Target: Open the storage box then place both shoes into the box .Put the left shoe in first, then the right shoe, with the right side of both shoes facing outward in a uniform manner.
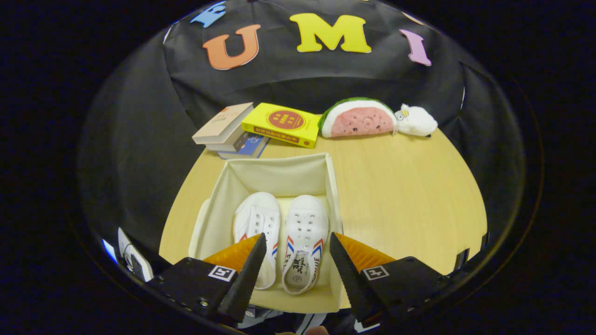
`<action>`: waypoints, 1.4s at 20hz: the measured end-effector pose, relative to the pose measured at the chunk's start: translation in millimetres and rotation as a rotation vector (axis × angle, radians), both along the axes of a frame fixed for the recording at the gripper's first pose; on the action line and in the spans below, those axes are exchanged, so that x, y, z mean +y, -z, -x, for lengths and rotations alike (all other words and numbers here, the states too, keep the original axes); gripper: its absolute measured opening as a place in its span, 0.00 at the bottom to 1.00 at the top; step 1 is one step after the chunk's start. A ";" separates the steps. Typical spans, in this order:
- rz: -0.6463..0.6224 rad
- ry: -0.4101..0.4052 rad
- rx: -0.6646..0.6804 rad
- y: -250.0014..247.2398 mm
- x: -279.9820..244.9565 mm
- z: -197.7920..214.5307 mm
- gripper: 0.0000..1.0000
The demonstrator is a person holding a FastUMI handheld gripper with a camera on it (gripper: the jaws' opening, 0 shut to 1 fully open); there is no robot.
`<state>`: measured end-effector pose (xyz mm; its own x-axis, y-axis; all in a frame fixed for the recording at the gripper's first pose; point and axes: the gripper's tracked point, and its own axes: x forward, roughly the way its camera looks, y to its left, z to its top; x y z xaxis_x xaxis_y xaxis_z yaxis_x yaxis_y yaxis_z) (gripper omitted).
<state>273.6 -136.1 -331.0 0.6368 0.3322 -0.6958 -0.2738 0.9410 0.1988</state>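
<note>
An open cream fabric storage box point(279, 170) stands on the wooden table just ahead of my fingers. Two white canvas shoes with red and blue stripes lie side by side inside it, toes pointing away from me. The left-hand shoe point(257, 218) is partly hidden by my left finger. The right-hand shoe point(305, 232) lies between the fingers, below them. My gripper point(298, 244) hovers above the box's near end, open, with nothing held between its black and orange fingers point(247, 270).
Beyond the box lie a stack of books point(228, 130), a yellow book point(281, 123), a watermelon plush point(358, 118) and a small white plush toy point(416, 121). Bare round tabletop point(409, 195) stretches to the box's right.
</note>
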 end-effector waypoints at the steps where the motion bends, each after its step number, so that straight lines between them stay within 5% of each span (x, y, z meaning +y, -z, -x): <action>1: -0.005 0.015 -0.033 -9.8 -5.0 -0.6 0.85; 11: -0.036 0.149 -0.331 -112.4 -58.6 8.3 0.95; 28: 0.031 0.175 -0.571 -174.8 -77.4 32.6 0.96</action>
<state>240.9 -213.5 -156.2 0.9564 0.1736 -0.2348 -0.1696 0.9848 0.0374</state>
